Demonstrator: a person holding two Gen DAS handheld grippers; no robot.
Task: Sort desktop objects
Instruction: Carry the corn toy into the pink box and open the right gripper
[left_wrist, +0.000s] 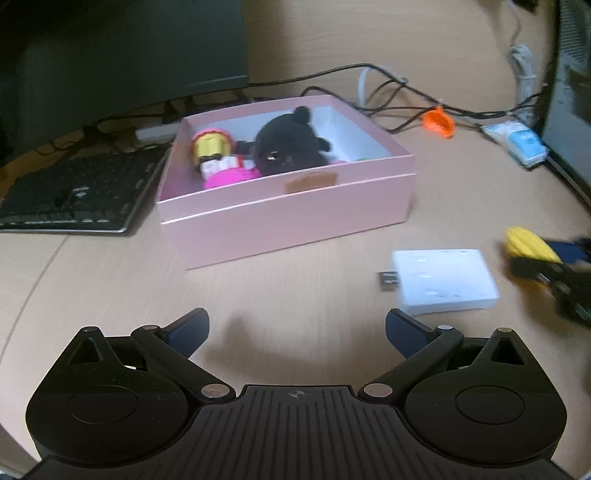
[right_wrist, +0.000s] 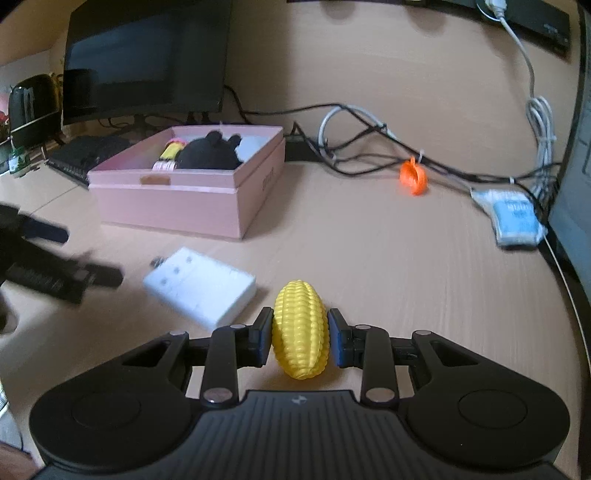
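My right gripper is shut on a yellow toy corn cob, held above the desk; in the left wrist view the same corn cob shows blurred at the right edge. My left gripper stands open with nothing between its blue pads, over bare desk in front of the pink box. The pink box holds a black plush toy and a yellow and pink doll. A white flat box lies on the desk between the two grippers.
A black keyboard lies left of the pink box, under a dark monitor. Behind are tangled cables, an orange toy and a blue and white pack. A small dark card lies beside the white flat box.
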